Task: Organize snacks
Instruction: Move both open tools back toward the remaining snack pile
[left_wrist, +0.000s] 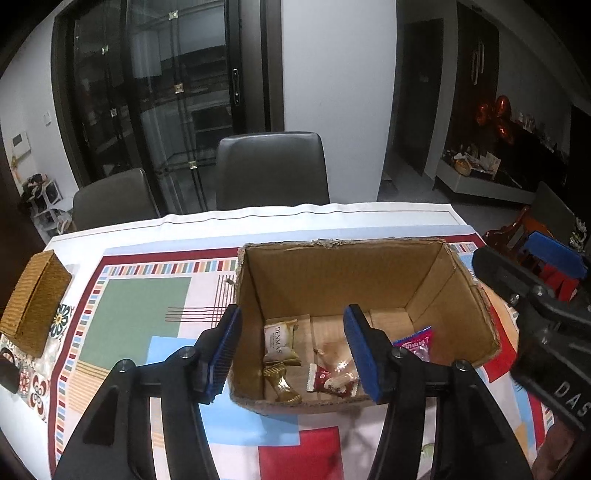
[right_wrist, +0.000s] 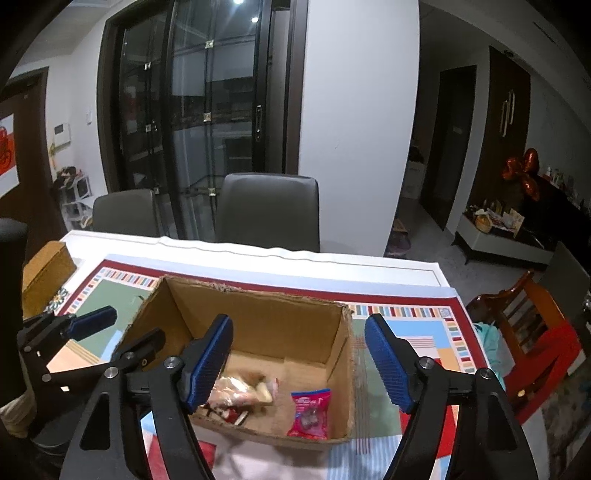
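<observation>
Both grippers hang released above an open box (left_wrist: 332, 280) of snacks on a patterned cloth (left_wrist: 140, 317)

From the left: a woven basket (left_wrist: 35, 299) sits at the cloth's left edge, well apart from the box; the left gripper (left_wrist: 291, 354) has its blue pads parted with nothing between them, one pad outside the box's left wall, the other over its floor; inside lie a cream packet (left_wrist: 279, 345), a gold candy (left_wrist: 282, 384), a red-and-white sweet (left_wrist: 327, 380), a clear-wrapped piece (left_wrist: 334, 360) and, toward the right wall, a pink packet (right_wrist: 310, 411); the right gripper (right_wrist: 301, 363) is spread wide and empty, straddling the box's right wall; two grey chairs (left_wrist: 271, 170) stand behind the table
</observation>
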